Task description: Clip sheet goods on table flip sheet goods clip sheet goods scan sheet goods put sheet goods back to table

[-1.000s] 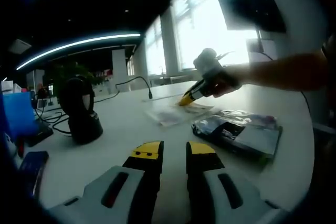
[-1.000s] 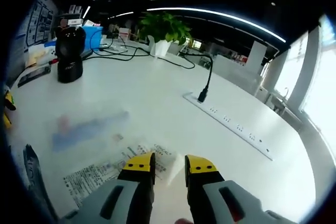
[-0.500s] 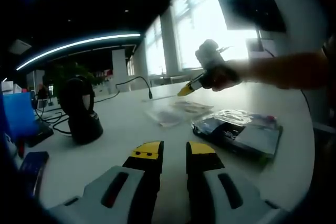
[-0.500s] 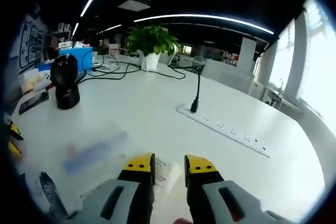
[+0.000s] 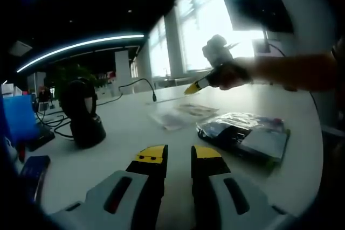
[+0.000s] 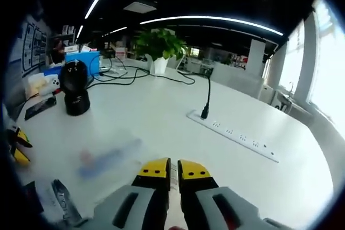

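Right tongs [image 6: 172, 166] nearly closed, gripping the thin edge of a clear printed sheet [image 5: 183, 115] lying on the white table [image 6: 161, 111], beside a dark plastic packet [image 5: 245, 136], left tongs [image 5: 179, 153] open, holding nothing, black scanner [image 6: 76, 86] well apart from the sheet.

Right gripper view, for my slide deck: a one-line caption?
Right gripper nearly closed above clear sheet packets on a white table.
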Available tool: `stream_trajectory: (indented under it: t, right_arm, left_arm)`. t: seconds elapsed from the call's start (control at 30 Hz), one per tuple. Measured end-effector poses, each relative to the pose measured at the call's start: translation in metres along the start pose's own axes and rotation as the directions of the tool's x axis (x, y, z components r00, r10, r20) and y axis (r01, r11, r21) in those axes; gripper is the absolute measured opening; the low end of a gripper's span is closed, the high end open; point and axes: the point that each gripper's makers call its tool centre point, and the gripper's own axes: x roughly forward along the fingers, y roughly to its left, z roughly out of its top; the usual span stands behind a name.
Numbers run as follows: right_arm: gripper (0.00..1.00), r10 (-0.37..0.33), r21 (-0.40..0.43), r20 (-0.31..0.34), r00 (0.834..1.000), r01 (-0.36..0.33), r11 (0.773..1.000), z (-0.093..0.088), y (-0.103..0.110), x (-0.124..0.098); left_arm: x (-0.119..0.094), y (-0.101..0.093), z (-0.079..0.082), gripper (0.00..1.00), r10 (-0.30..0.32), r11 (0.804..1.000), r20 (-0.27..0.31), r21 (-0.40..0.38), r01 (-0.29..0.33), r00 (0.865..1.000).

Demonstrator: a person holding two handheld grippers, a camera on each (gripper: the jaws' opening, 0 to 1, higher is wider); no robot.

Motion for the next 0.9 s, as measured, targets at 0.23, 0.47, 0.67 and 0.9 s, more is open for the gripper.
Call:
stream_trajectory:
  t: [0.23, 0.47, 0.67, 0.9]
  right_arm:
    - [0.0, 0.024, -0.037, 0.034, 0.999, -0.022, 0.999, 0.011, 0.007, -0.011]
    - [0.0, 0.037, -0.05, 0.055, 0.998, -0.035, 0.998, 0.016, 0.011, -0.025]
    - [0.0, 0.048, -0.034, 0.068, 0.997, -0.046, 0.998, 0.014, 0.014, -0.04]
    - [0.0, 0.064, -0.034, 0.1, 0.993, -0.061, 0.998, 0.01, 0.023, -0.062]
  left_arm:
    - [0.0, 0.0, 0.0, 0.11, 0.002, 1.0, -0.001, 0.002, -0.002, 1.0]
    - [0.0, 0.0, 0.0, 0.11, 0.003, 1.0, -0.002, 0.004, -0.003, 1.0]
    - [0.0, 0.0, 0.0, 0.11, 0.003, 1.0, -0.002, 0.004, -0.003, 1.0]
    - [0.0, 0.0, 0.0, 0.11, 0.003, 1.0, -0.002, 0.005, -0.003, 1.0]
